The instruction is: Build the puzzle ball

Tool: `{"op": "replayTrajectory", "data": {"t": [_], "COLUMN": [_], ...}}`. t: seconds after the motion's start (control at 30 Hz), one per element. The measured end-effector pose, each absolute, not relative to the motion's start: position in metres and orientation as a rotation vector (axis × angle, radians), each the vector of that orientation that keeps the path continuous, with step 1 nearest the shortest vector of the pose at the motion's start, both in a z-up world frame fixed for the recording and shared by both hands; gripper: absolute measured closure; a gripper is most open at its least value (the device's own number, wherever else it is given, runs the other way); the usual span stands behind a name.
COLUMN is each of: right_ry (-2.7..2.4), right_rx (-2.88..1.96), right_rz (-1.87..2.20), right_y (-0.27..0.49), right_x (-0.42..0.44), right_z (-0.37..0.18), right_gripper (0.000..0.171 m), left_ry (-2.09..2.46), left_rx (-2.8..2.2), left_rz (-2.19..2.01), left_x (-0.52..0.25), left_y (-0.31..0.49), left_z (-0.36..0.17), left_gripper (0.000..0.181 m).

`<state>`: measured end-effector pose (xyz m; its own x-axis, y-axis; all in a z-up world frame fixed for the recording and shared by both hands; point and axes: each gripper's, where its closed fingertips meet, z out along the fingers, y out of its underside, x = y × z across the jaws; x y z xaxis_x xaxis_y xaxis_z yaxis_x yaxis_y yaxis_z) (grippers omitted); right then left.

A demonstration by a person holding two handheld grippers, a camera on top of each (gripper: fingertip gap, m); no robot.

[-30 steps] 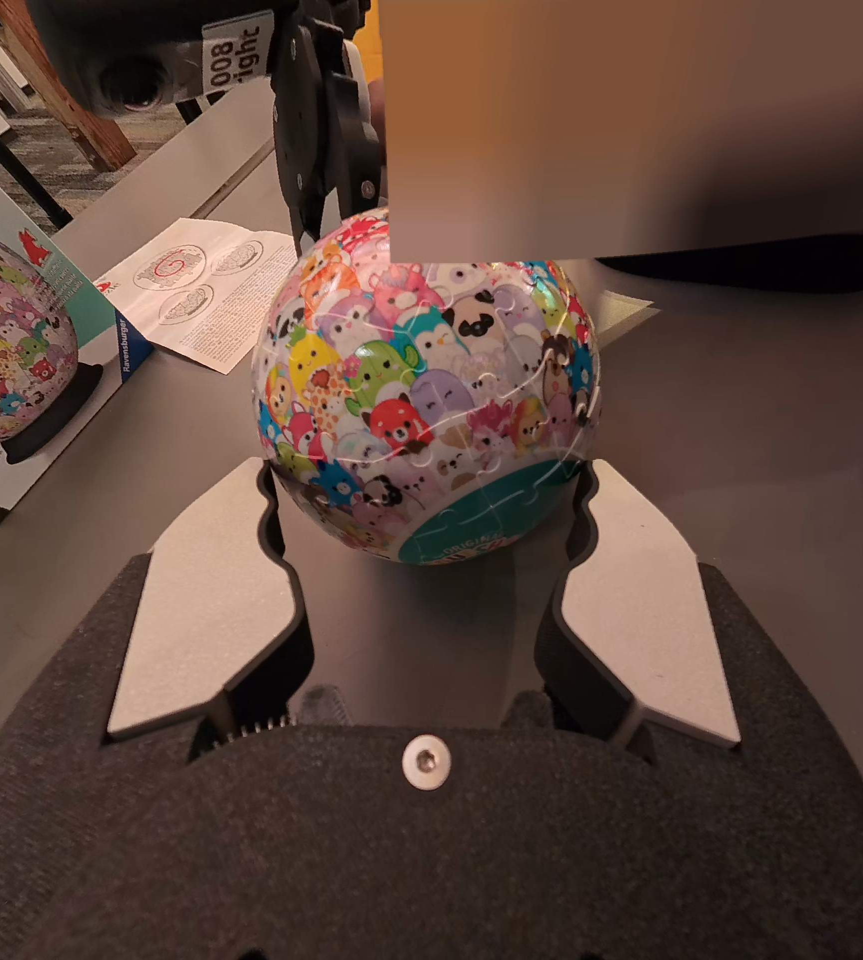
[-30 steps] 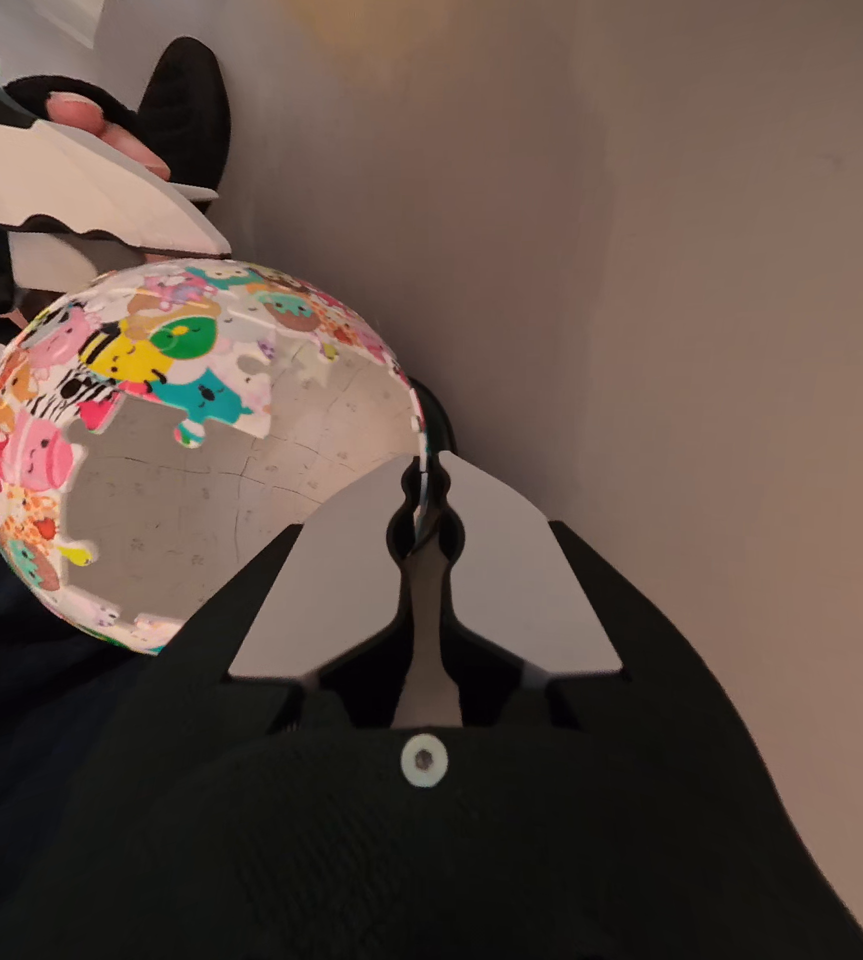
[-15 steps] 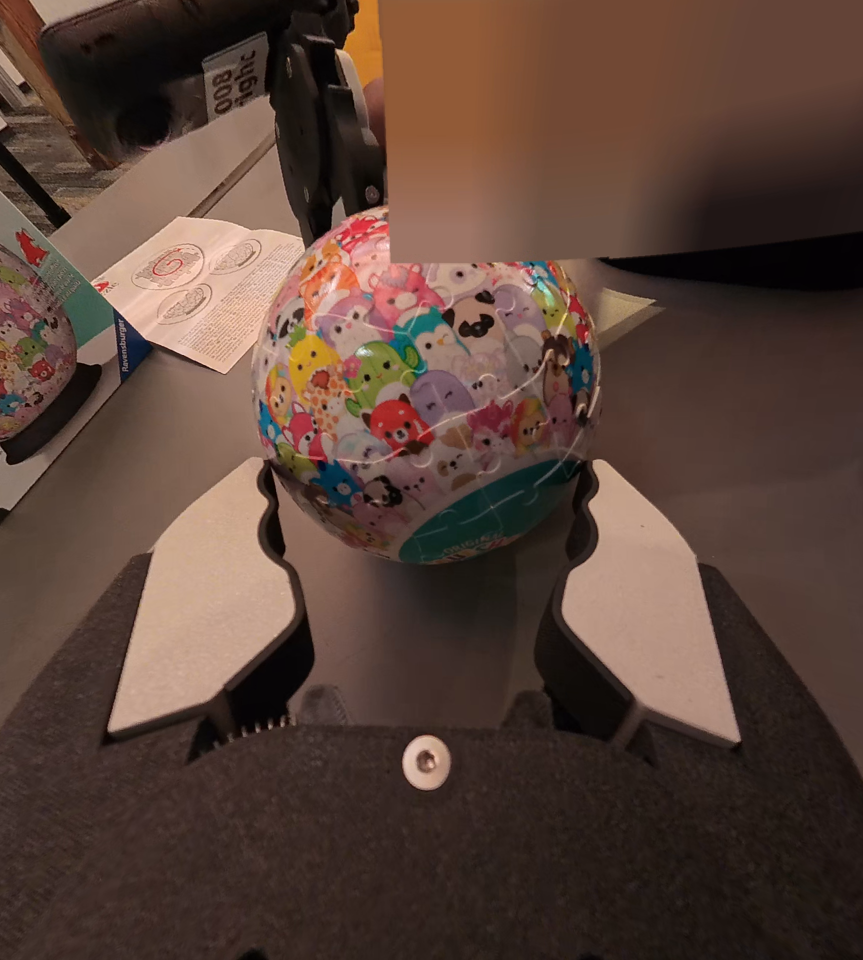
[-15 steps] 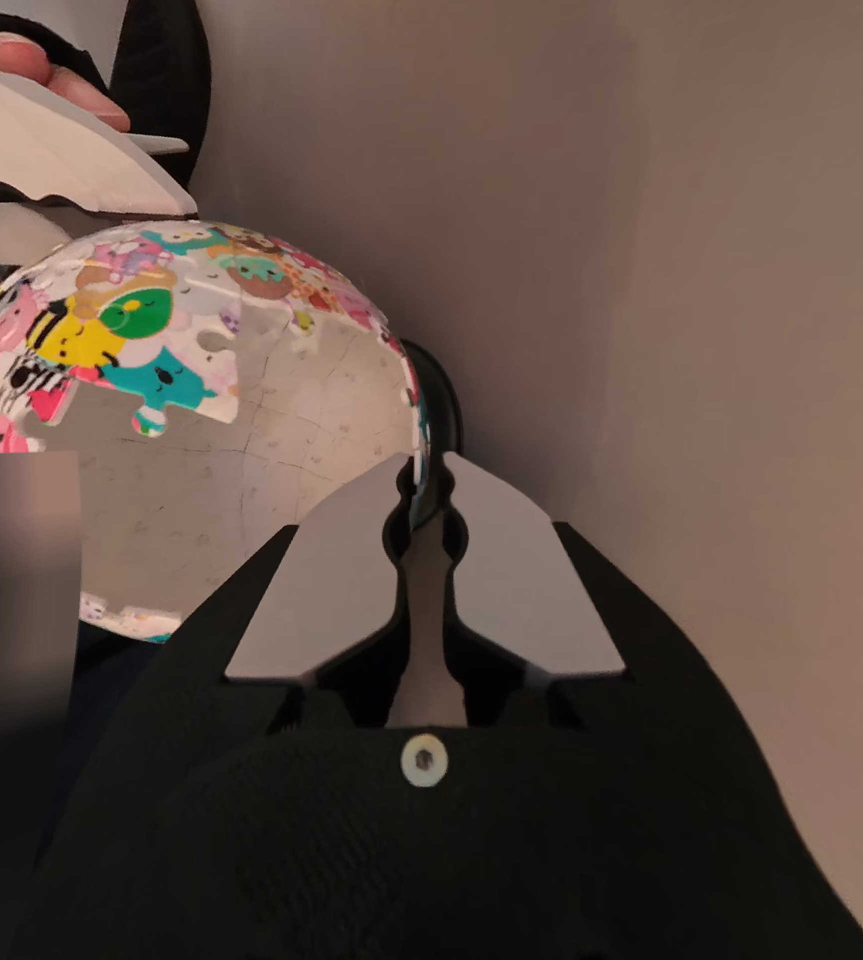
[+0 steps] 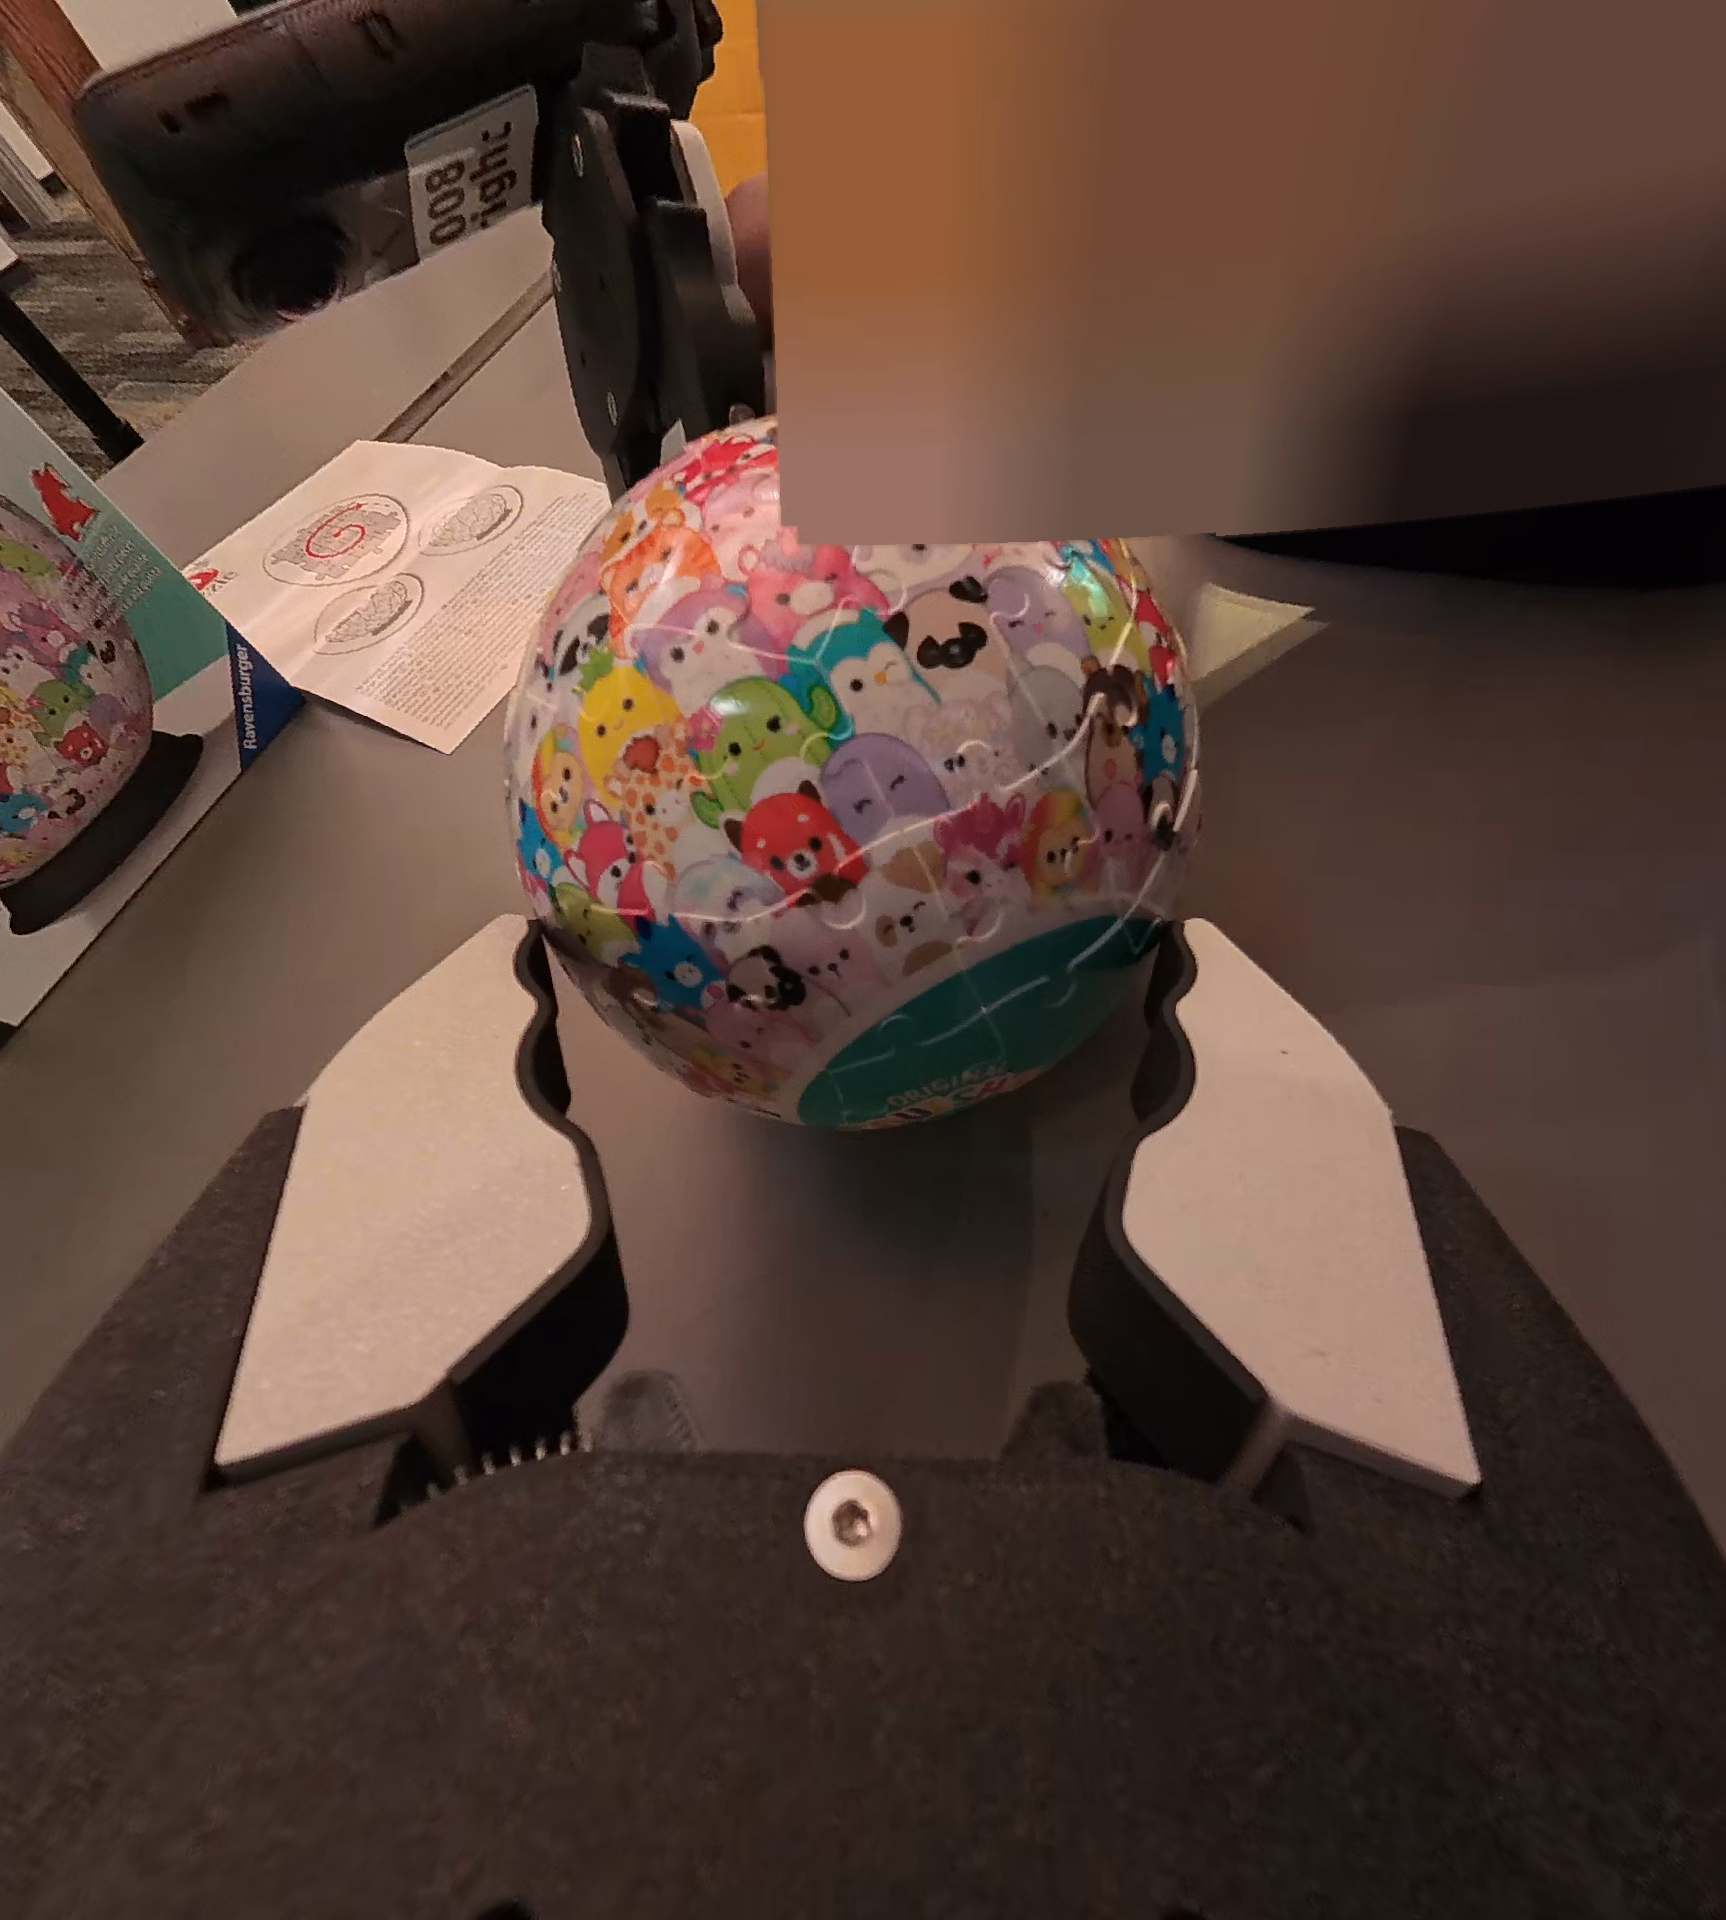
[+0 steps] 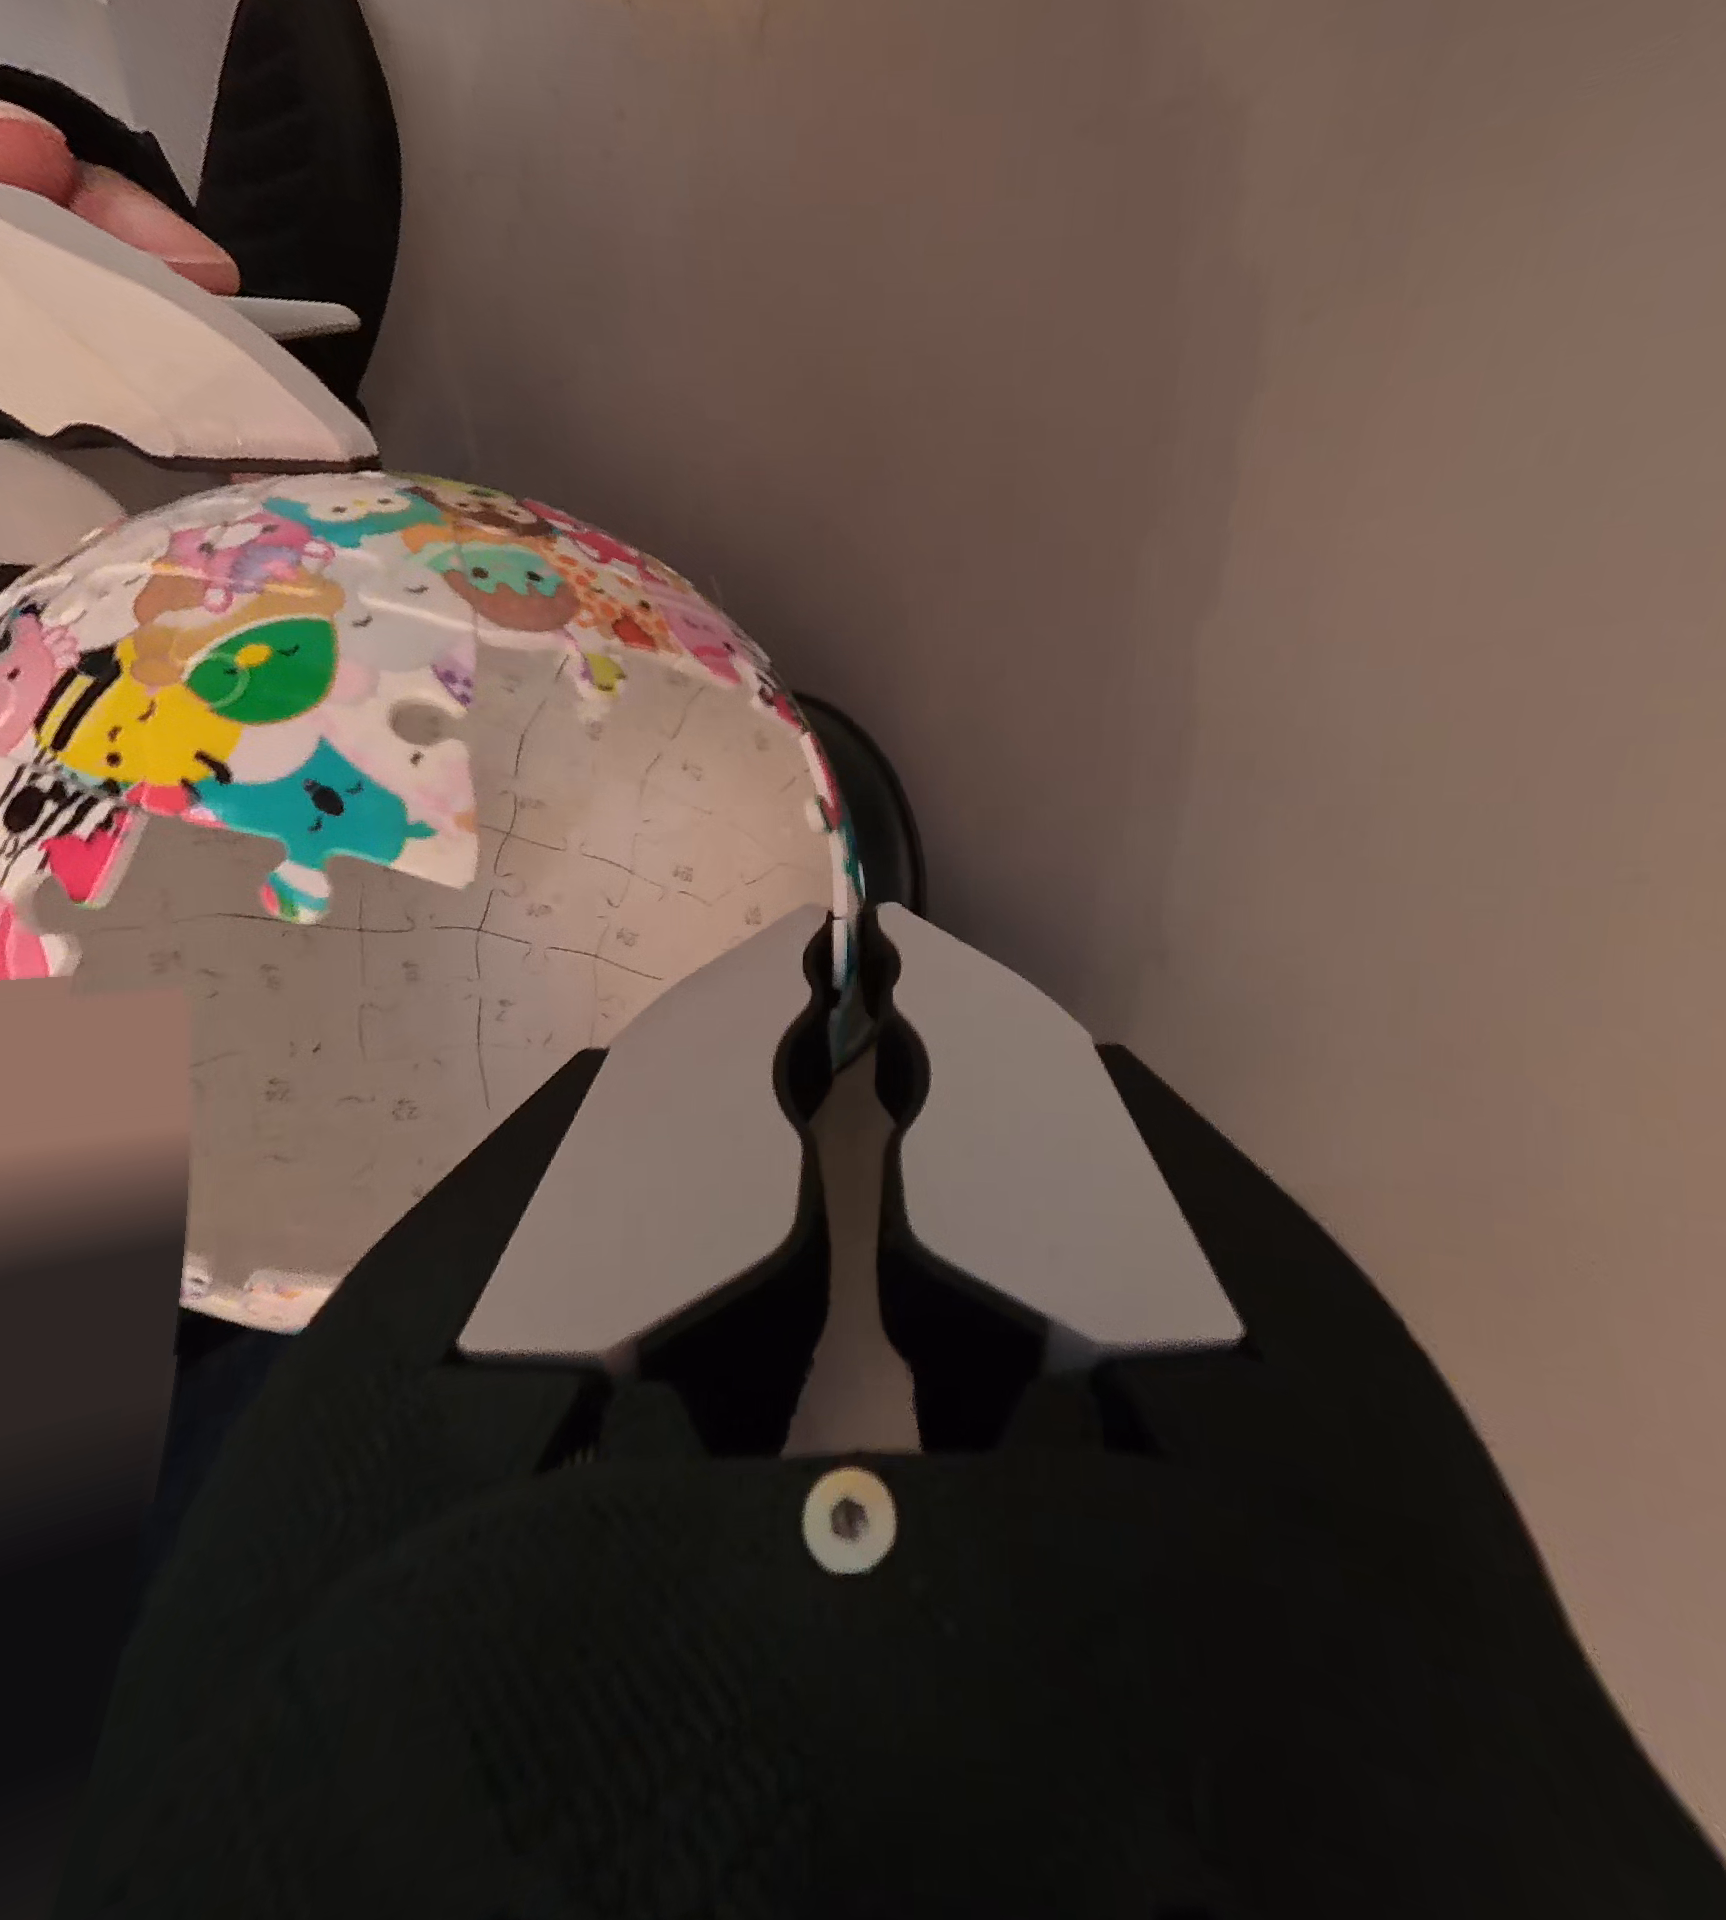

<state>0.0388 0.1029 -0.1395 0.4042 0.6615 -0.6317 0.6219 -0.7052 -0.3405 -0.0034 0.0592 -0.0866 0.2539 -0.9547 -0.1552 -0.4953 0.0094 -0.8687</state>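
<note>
The left tool (image 5: 854,997) still cradled the puzzle ball (image 5: 854,790) between spread jaws; the right tool (image 6: 851,961), pinching its rim at 12 o'clock, had tilted it, exposing the unfinished gap.

In the left wrist view the top of the ball (image 5: 854,790) is hidden behind a blurred patch, and so is most of the right gripper (image 5: 646,457) above it; how its jaws stand cannot be told there. The box (image 5: 28,748) is cut off by the left edge, and the small print on the leaflet (image 5: 402,592) is too fine to make out. A pale sheet (image 5: 1243,629) shows only as a corner behind the ball.

In the right wrist view the ball's lower left is lost behind another blurred patch and the left edge. A dark round thing (image 6: 890,810) peeps from behind the ball, too hidden to name. The left gripper (image 6: 163,416) and a hand (image 6: 90,197) are cut off at the top left corner.
</note>
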Motion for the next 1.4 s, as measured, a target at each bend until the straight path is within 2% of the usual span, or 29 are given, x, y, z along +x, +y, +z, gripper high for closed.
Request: {"op": "replayTrajectory", "data": {"t": [0.27, 0.37, 0.83, 0.97, 1.2, 1.3, 1.33, 1.4], "right_ry": [-1.218, -1.211, -1.236, -1.23, -1.218, -1.228, -1.224, -1.184], "right_rx": [-2.568, -2.568, -2.599, -2.639, -2.674, -2.664, -2.655, -2.63], "right_rz": [1.185, 1.207, 1.183, 1.164, 1.212, 1.207, 1.209, 1.234], "right_y": [0.103, 0.103, 0.098, 0.098, 0.093, 0.093, 0.094, 0.099], "right_x": [0.038, 0.042, 0.047, 0.054, 0.055, 0.055, 0.054, 0.052], "right_z": [-0.14, -0.139, -0.139, -0.14, -0.139, -0.138, -0.137, -0.133], "right_gripper": [0.168, 0.16, 0.167, 0.152, 0.167, 0.167, 0.166, 0.146], "left_ry": [1.373, 1.378, 1.386, 1.391, 1.382, 1.381, 1.38, 1.376], "left_rx": [-1.624, -1.625, -1.629, -1.628, -1.628, -1.625, -1.625, -1.626], "left_rz": [-0.635, -0.631, -0.623, -0.617, -0.617, -0.618, -0.618, -0.625], "left_x": [-0.005, -0.004, -0.004, -0.004, -0.004, -0.004, -0.004, -0.004], "left_y": [0.059, 0.059, 0.058, 0.057, 0.058, 0.058, 0.058, 0.058], "left_z": [-0.087, -0.088, -0.088, -0.088, -0.087, -0.087, -0.087, -0.087], "left_gripper": [0.074, 0.074, 0.076, 0.076, 0.076, 0.076, 0.077, 0.077]}}
